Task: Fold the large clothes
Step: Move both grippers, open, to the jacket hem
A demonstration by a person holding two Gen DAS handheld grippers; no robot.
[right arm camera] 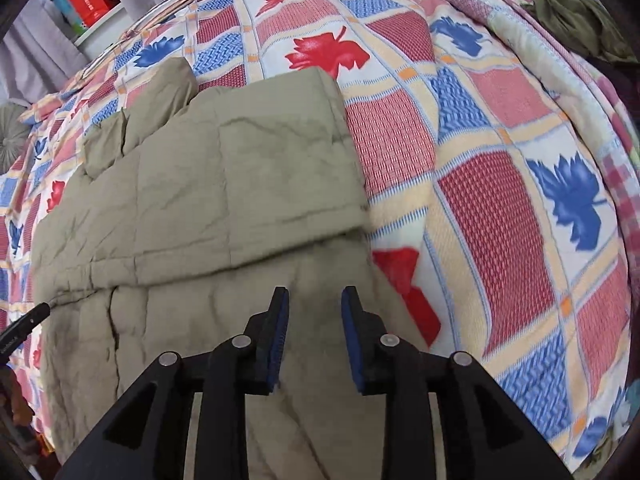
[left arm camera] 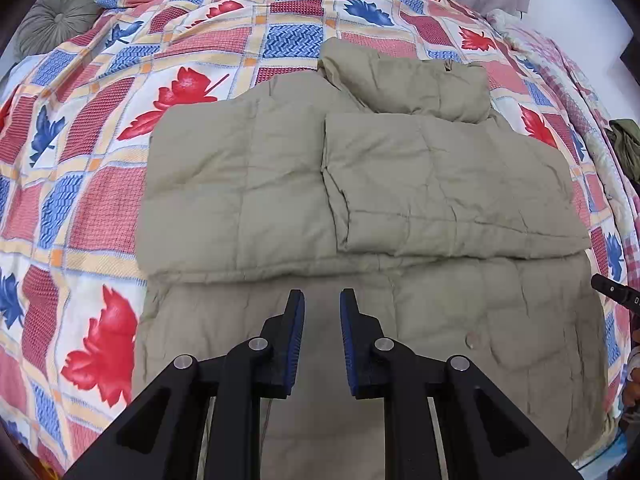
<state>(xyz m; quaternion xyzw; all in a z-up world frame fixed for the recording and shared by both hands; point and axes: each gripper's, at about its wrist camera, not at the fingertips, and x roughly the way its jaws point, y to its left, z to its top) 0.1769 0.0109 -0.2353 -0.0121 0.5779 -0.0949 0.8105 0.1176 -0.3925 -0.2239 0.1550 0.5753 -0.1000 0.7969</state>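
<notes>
Jacket [left arm camera: 360, 184], khaki, half-folded on bed [left arm camera: 100, 200]: puffy layers may spring apart; your left hand-held gripper [left arm camera: 322, 300] and right hand-held gripper [right arm camera: 314, 296] both hang spread, pinching nothing

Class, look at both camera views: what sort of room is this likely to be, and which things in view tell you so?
Most likely a bedroom. A patchwork bedspread with red and blue leaf prints covers a bed-like surface, a round grey-green tufted cushion sits at its far corner, and a khaki quilted padded jacket lies on it, partly folded.

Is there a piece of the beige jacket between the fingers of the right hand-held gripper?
No, the right hand-held gripper is open above the beige jacket, nothing between its fingers.
</notes>
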